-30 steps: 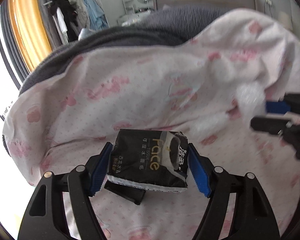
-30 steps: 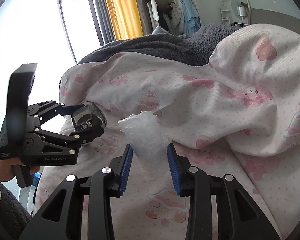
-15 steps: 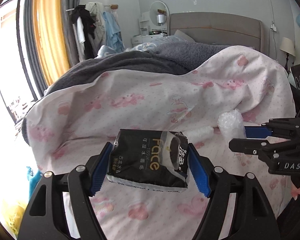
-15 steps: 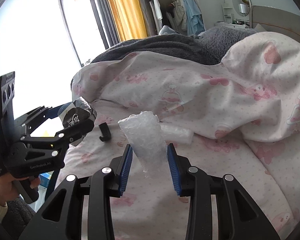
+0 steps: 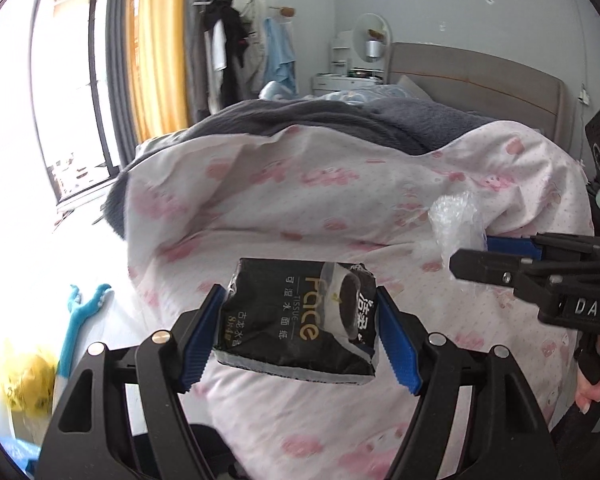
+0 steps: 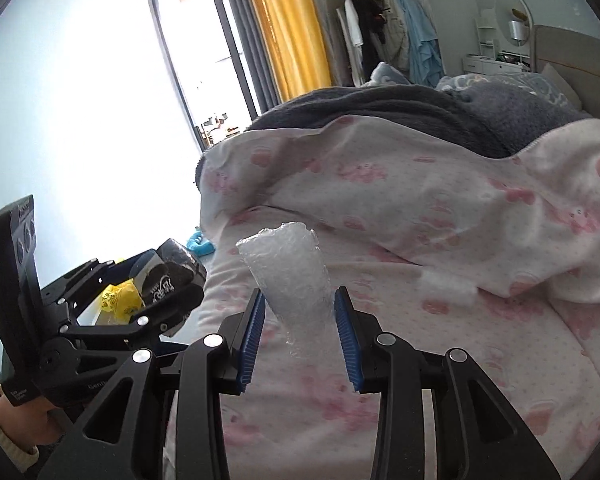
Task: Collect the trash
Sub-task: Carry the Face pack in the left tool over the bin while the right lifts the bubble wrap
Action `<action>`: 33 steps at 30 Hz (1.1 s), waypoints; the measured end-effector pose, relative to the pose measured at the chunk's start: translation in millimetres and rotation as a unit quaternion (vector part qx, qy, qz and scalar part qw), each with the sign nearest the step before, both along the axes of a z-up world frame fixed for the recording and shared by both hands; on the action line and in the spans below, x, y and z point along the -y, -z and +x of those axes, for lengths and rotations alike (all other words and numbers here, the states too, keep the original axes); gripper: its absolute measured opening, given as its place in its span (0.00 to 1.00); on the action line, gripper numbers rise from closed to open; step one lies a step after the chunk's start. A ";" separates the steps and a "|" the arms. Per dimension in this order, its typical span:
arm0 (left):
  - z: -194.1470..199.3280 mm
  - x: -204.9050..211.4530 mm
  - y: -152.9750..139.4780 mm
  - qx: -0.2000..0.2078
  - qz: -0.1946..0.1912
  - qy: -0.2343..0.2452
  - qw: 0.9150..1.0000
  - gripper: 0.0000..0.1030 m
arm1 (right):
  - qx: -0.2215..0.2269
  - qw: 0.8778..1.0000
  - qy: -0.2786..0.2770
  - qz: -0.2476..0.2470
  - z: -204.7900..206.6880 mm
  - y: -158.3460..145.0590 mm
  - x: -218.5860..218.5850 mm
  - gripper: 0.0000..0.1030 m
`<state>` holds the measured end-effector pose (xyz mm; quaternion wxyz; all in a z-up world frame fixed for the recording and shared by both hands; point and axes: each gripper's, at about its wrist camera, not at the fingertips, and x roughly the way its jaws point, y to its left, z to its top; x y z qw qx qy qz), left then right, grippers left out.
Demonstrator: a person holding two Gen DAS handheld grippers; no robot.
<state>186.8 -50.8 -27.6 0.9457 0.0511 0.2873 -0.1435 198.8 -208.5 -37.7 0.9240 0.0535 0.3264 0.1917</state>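
My left gripper [image 5: 300, 312] is shut on a black tissue pack [image 5: 300, 316] with gold "Face" lettering, held above the foot of the bed. It also shows at the left of the right wrist view [image 6: 172, 276]. My right gripper [image 6: 300, 312] is shut on a crumpled piece of clear bubble wrap [image 6: 292, 276], held above the pink-patterned quilt [image 6: 440, 240]. The bubble wrap also shows at the right of the left wrist view [image 5: 456, 224]. A white wad [image 6: 448, 284] lies on the quilt to the right of the bubble wrap.
A grey blanket [image 5: 320, 120] lies over the far part of the bed. A yellow bag [image 6: 118, 300] sits on the floor beside the bed, with a blue toy [image 5: 80, 312] near it. A window, yellow curtain [image 6: 284, 28] and clothes rack stand behind.
Both grippers have drawn back from the quilt and lifted with their loads. The bed now looks farther off, and the floor with the yellow bag has come into view.
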 end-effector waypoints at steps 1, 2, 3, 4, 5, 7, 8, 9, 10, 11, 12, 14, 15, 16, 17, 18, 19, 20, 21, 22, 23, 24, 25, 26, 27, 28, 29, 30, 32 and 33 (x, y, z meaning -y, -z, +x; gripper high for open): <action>-0.8 -3.1 0.5 -0.001 -0.001 -0.003 1.000 0.74 | 0.001 1.000 -0.003 0.001 -0.2 -1.3 -5.1 0.35; -3.2 -9.9 1.3 -0.002 -0.003 -0.010 1.000 0.74 | 0.003 1.000 -0.006 0.001 -0.1 -2.7 -10.3 0.35; -5.5 -16.4 1.7 -0.002 -0.004 -0.018 1.000 0.74 | 0.004 1.000 -0.010 0.001 -0.2 -4.3 -16.7 0.35; -6.2 -19.3 2.3 -0.003 -0.005 -0.021 1.000 0.74 | 0.006 1.000 -0.014 0.001 -2.4 -6.2 -19.8 0.35; -8.3 -26.6 2.9 -0.006 -0.009 -0.028 1.000 0.74 | 0.007 1.000 -0.017 0.001 -3.3 -7.6 -25.0 0.35; -11.1 -37.1 4.2 -0.010 -0.015 -0.039 0.999 0.74 | 0.009 1.000 -0.027 -0.001 -4.6 -9.4 -37.5 0.35; -12.8 -44.7 5.3 -0.014 -0.019 -0.047 0.999 0.74 | 0.009 0.999 -0.031 -0.003 -5.5 -9.8 -42.8 0.35; -14.3 -51.3 6.6 -0.017 -0.022 -0.054 0.998 0.74 | 0.009 0.999 -0.035 -0.003 -5.7 -10.2 -49.0 0.35; -14.8 -53.6 6.9 -0.018 -0.023 -0.057 0.998 0.74 | 0.009 0.999 -0.039 -0.003 -5.7 -10.4 -53.7 0.35; -16.4 -60.6 8.5 -0.022 -0.026 -0.063 0.997 0.74 | 0.010 0.999 -0.043 -0.003 -6.1 -10.6 -58.6 0.35; -17.7 -66.7 10.3 -0.024 -0.028 -0.069 0.997 0.74 | 0.010 0.999 -0.047 -0.004 -6.2 -10.9 -63.8 0.35; -19.1 -75.5 14.3 -0.030 -0.028 -0.077 0.996 0.74 | 0.010 0.998 -0.054 -0.005 -6.5 -10.4 -74.5 0.35; -19.8 -79.1 15.9 -0.032 -0.026 -0.080 0.996 0.74 | 0.009 0.998 -0.058 -0.004 -6.3 -9.8 -79.9 0.35; -20.7 -83.4 17.9 -0.036 -0.024 -0.084 0.996 0.74 | 0.009 0.998 -0.062 -0.004 -6.1 -9.9 -85.5 0.35; -22.0 -89.6 21.9 -0.042 -0.021 -0.089 0.995 0.74 | 0.008 0.998 -0.066 -0.004 -5.9 -10.1 -91.3 0.35; -23.2 -96.3 26.9 -0.049 -0.019 -0.095 0.994 0.74 | 0.008 0.998 -0.069 -0.004 -5.7 -9.9 -96.4 0.35; -23.8 -102.9 31.5 -0.056 -0.018 -0.102 0.993 0.74 | 0.007 0.997 -0.074 -0.003 -5.7 -9.7 -101.8 0.36; -23.7 -106.4 33.8 -0.060 -0.017 -0.105 0.992 0.74 | 0.007 0.997 -0.078 -0.003 -6.0 -9.5 -107.2 0.35; -23.6 -110.3 37.1 -0.066 -0.016 -0.110 0.992 0.74 | 0.008 0.997 -0.082 -0.003 -6.6 -9.3 -112.6 0.36; -24.4 -118.9 43.7 -0.076 -0.014 -0.119 0.990 0.74 | 0.008 0.996 -0.086 -0.004 -7.0 -9.4 -117.2 0.36; -25.1 -122.6 46.2 -0.078 -0.013 -0.121 0.989 0.74 | 0.008 0.996 -0.090 -0.005 -7.9 -9.2 -122.8 0.36; -26.0 -129.4 51.5 -0.087 -0.010 -0.128 0.988 0.74 | 0.008 0.996 -0.094 -0.005 -8.3 -8.7 -127.6 0.36; -26.8 -134.6 55.3 -0.095 -0.009 -0.134 0.986 0.74 | 0.008 0.995 -0.099 -0.006 -8.9 -8.1 -132.9 0.36; -27.0 -137.6 57.0 -0.098 -0.009 -0.136 0.986 0.74 | 0.008 0.995 -0.103 -0.008 -9.4 -7.3 -137.7 0.36; -27.6 -141.0 59.1 -0.103 -0.008 -0.139 0.985 0.74 | 0.007 0.994 -0.107 -0.010 -9.6 -6.2 -142.8 0.36; -28.7 -146.0 62.3 -0.109 -0.008 -0.142 0.984 0.74 | 0.006 0.994 -0.111 -0.012 -10.2 -5.3 -148.0 0.36; -29.8 -152.4 66.8 -0.120 -0.008 -0.148 0.982 0.74 | 0.005 0.993 -0.115 -0.013 -10.7 -4.2 -153.1 0.36; -30.9 -158.5 71.0 -0.130 -0.007 -0.153 0.980 0.74 | 0.004 0.993 -0.118 -0.015 -11.1 -3.0 -157.8 0.36; -30.2 -167.4 77.9 -0.145 -0.010 -0.159 0.977 0.74 | 0.001 0.992 -0.124 -0.016 -11.2 -0.9 -166.7 0.36; -31.3 -173.6 82.6 -0.156 -0.012 -0.163 0.974 0.74 | 0.000 0.992 -0.128 -0.017 -11.7 0.1 -172.2 0.36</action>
